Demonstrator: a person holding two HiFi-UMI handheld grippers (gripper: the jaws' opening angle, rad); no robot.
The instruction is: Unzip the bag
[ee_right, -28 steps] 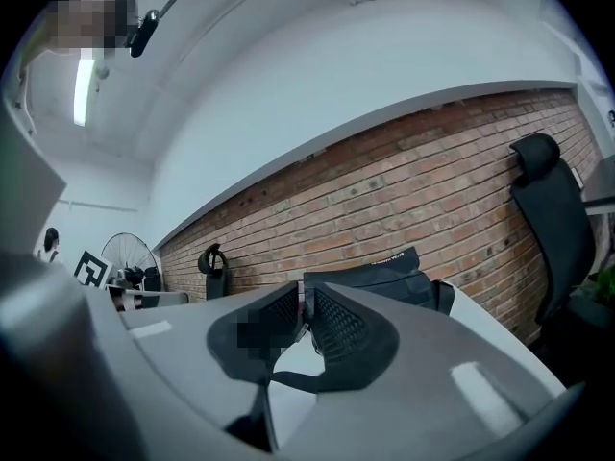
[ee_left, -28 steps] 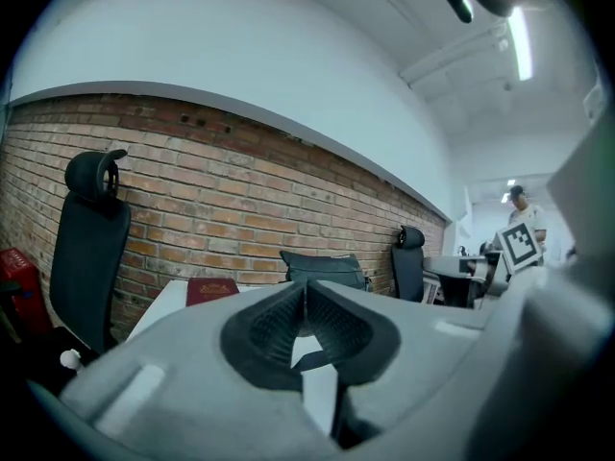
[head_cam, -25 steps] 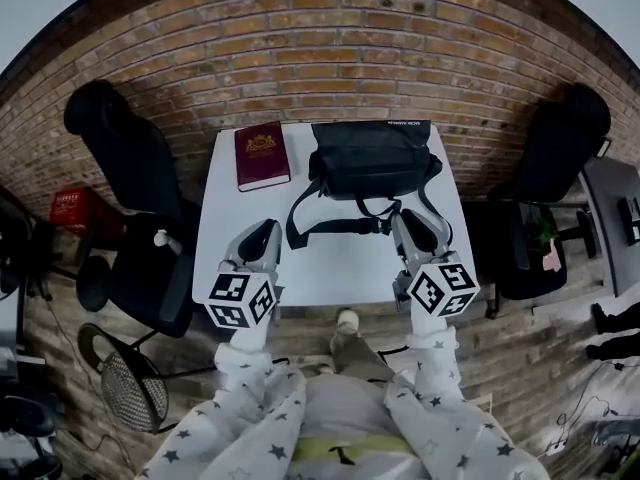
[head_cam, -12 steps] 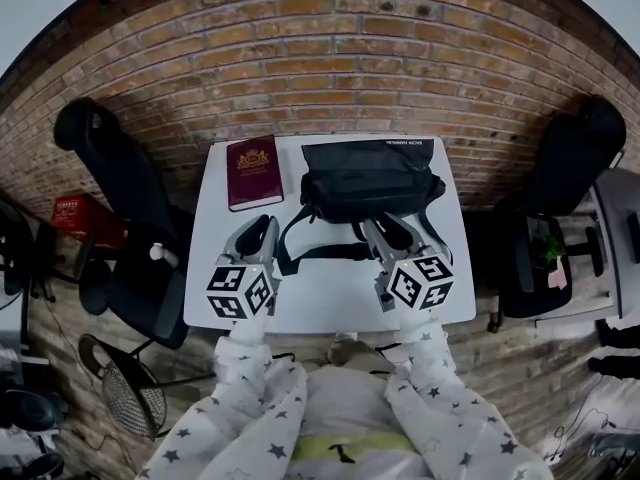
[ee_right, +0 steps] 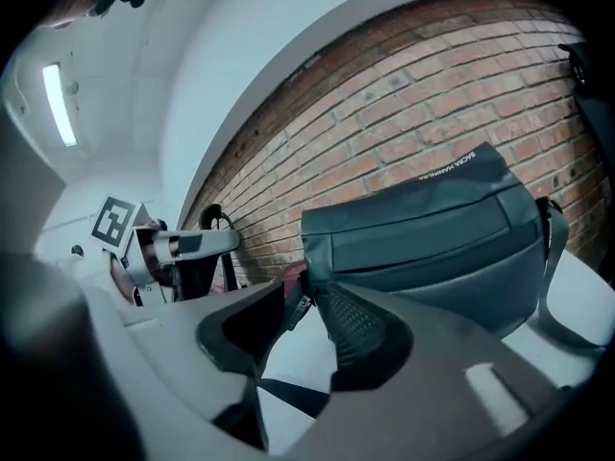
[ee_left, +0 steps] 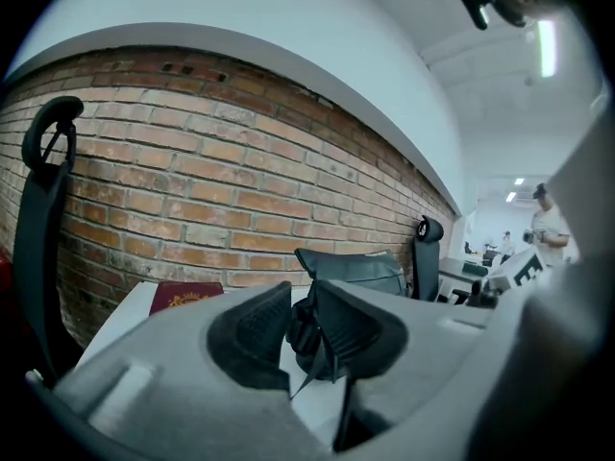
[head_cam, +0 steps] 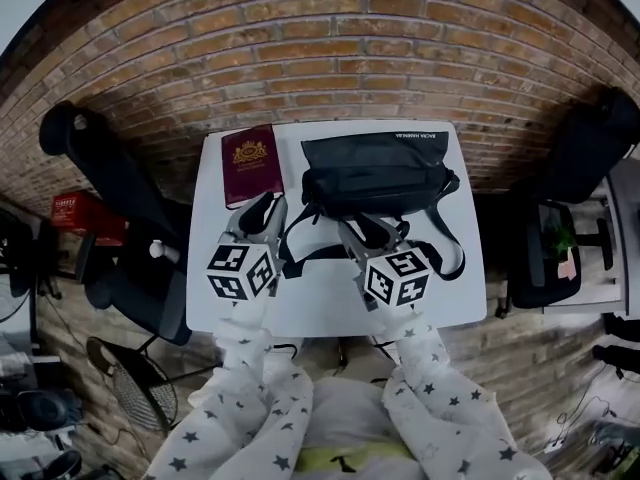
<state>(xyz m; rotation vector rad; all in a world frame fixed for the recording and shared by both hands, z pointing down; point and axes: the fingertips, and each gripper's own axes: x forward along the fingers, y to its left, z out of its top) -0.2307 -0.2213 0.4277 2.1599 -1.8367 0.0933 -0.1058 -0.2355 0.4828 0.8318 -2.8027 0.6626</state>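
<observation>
Head view: the bag (head_cam: 375, 168) is laid crosswise just beyond the right tool (head_cam: 365, 226), with the left tool (head_cam: 262, 212) beside its left end. Both tools' jaws have just been opening, and nothing is gripped.

Black bag (head_cam: 372, 173), maroon book (head_cam: 250, 163), white table (head_cam: 322, 303), red-brown brick wall (head_cam: 320, 58)

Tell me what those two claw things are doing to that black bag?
A person holds a claw in each hand above a white table. Both the left claw and the right claw point at the near side of the black bag, which sits by the brick wall. Their jaws have just been opening and pinch nothing yet, so the bag looks untouched. A red book lies beside it.
</observation>
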